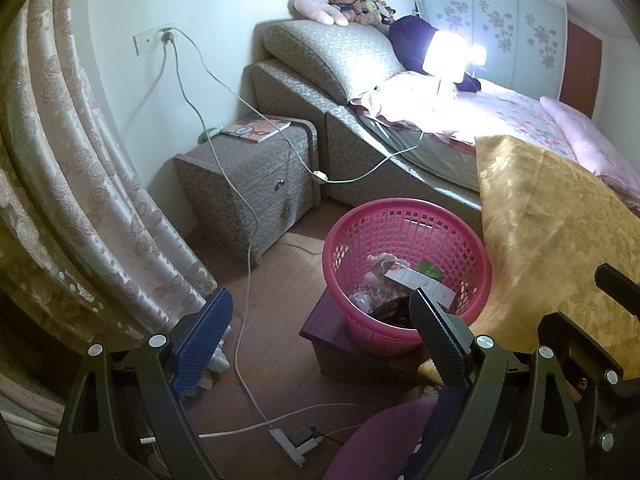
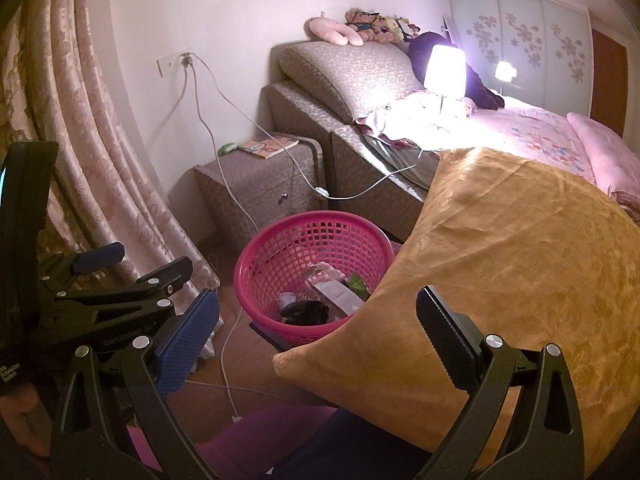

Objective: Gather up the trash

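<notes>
Both grippers hang with their fingers spread wide and nothing between them: the left gripper [image 1: 320, 320] frames bare floor and the near rim of the pink basket [image 1: 400, 216], while the right gripper [image 2: 320, 320] sits over the corner of a gold cloth [image 2: 520, 248]. That basket, at about 1 o'clock from the left camera and 12 o'clock from the right, rests on a small dark stool [image 1: 320, 328] and already holds trash [image 1: 404, 280]: a pale carton, crumpled wrappers, something dark.

Loose scraps seem to lie on the floor at 9 o'clock, partly hidden behind the left gripper's blue finger pad [image 1: 204, 340]; what they are cannot be made out.

The main hazard, as I judge it, is the white cable [image 1: 244, 300] trailing from the wall socket [image 1: 154, 38] down across the floor to a power strip [image 1: 296, 438] at 6 o'clock. Reaching low for scraps could snag it and drag the lamp [image 1: 446, 56] off the bed [image 1: 520, 116]. A careless nudge might also tip the basket from its narrow perch, and the right fingers could pinch cloth instead of rubbish
</notes>
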Demonstrator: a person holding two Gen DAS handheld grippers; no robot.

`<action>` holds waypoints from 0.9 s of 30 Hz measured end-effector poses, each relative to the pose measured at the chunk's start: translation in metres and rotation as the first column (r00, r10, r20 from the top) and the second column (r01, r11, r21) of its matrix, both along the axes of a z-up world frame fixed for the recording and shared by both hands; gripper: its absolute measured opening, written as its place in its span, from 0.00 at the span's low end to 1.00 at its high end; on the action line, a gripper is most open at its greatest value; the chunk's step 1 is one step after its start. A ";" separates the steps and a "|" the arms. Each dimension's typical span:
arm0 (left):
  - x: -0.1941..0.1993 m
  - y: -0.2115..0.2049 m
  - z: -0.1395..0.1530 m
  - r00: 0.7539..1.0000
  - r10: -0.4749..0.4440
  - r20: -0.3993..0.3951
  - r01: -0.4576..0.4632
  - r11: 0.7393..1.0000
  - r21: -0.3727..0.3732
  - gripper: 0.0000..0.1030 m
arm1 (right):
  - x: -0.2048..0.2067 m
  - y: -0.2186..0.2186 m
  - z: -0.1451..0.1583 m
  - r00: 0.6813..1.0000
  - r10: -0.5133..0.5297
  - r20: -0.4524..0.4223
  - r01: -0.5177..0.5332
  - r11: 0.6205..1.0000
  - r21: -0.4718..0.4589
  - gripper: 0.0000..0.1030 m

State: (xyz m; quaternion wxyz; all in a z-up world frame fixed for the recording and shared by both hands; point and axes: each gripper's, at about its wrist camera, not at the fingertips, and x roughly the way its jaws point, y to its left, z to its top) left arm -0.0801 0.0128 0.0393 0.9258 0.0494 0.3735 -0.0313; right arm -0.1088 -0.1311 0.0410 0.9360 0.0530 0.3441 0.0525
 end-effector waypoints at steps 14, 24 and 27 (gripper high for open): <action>0.001 0.011 -0.002 1.000 0.010 0.003 -0.010 1.000 0.016 0.84 | -0.002 0.001 -0.001 1.000 0.003 -0.004 -0.003 1.000 -0.003 0.93; 0.000 0.012 -0.002 1.000 0.023 0.004 -0.023 0.999 0.027 0.84 | -0.001 0.002 0.000 1.000 0.002 -0.004 -0.002 1.000 -0.002 0.93; 0.002 0.015 -0.002 1.000 0.029 -0.007 -0.029 1.000 0.013 0.84 | -0.001 0.002 0.000 1.000 0.002 -0.004 -0.002 1.000 -0.002 0.93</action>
